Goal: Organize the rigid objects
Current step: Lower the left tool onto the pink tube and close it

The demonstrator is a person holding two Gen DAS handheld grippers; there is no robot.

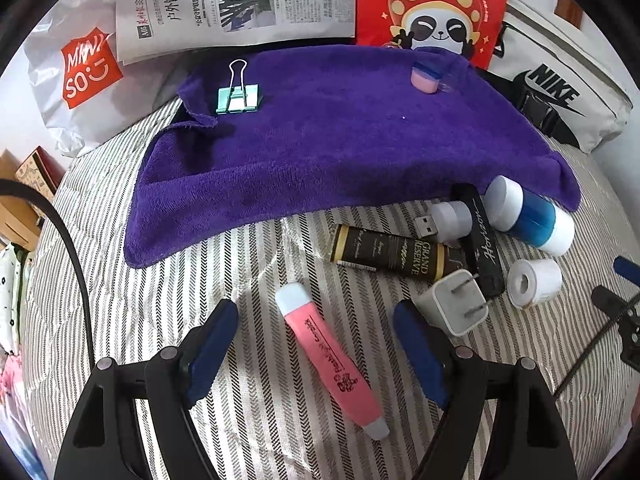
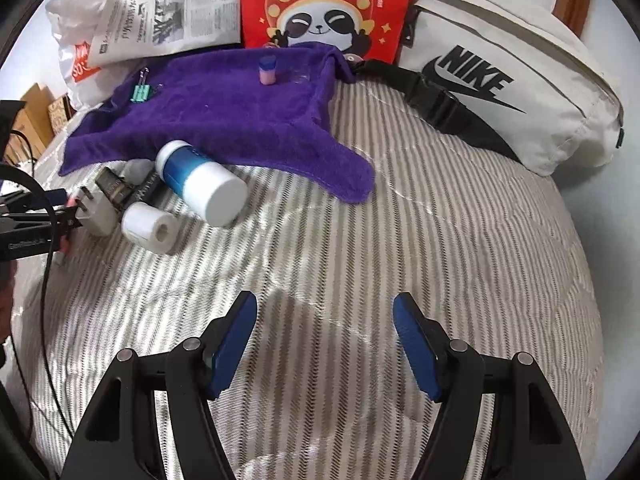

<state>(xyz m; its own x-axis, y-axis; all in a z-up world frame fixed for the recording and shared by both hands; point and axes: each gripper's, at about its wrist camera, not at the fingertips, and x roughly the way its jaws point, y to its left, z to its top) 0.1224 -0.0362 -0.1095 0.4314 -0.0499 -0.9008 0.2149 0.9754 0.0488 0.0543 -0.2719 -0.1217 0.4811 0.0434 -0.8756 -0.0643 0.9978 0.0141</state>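
Observation:
A purple towel lies on the striped bed with a teal binder clip and a small pink-and-blue jar on it. My left gripper is open, its fingers either side of a pink tube. Right of it lie a white charger plug, a dark Grand Reserve tube, a black Horizon stick, a USB night light, a blue-and-white bottle and a white roll. My right gripper is open and empty over bare bedding; the bottle lies up-left.
A newspaper, a red panda bag, a white Miniso bag and a white Nike pouch line the back. Cardboard boxes and a black cable are at the left.

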